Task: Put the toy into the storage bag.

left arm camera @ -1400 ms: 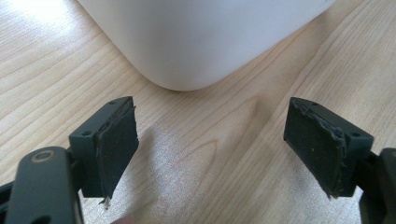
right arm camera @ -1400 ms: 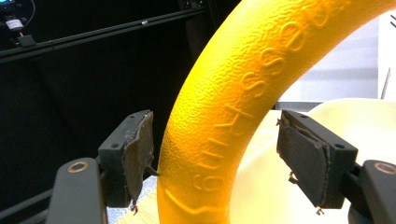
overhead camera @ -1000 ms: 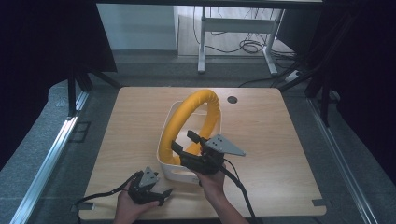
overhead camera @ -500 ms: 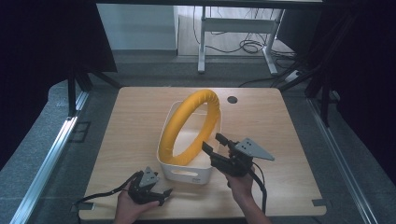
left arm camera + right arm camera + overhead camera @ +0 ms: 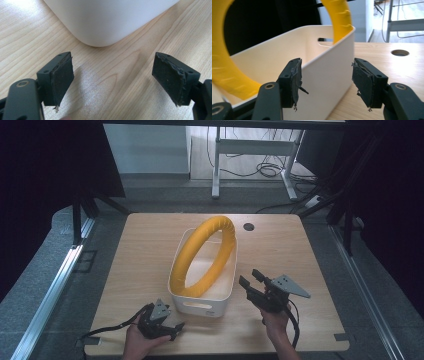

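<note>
A yellow ring (image 5: 205,255) stands tilted inside a white bin (image 5: 200,306) in the middle of the table; the ring (image 5: 338,17) rises above the bin's wall (image 5: 332,67) in the right gripper view. My right gripper (image 5: 251,281) is open, just right of the bin, holding nothing; in its own view the jaws (image 5: 325,80) stand wide on either side of the bin's near corner. My left gripper (image 5: 172,327) rests open at the table's front, close to the bin's front left corner (image 5: 100,22), with bare wood between its jaws (image 5: 112,80).
The wooden table (image 5: 145,255) has a round cable hole (image 5: 248,226) at the back right. Beyond the table stand a white desk frame (image 5: 250,150) and cables on the floor. Dark curtains hang on both sides.
My right gripper let go of the yellow ring and drew back to the right, off the bin. The ring now leans in the bin alone. The left gripper has barely moved.
</note>
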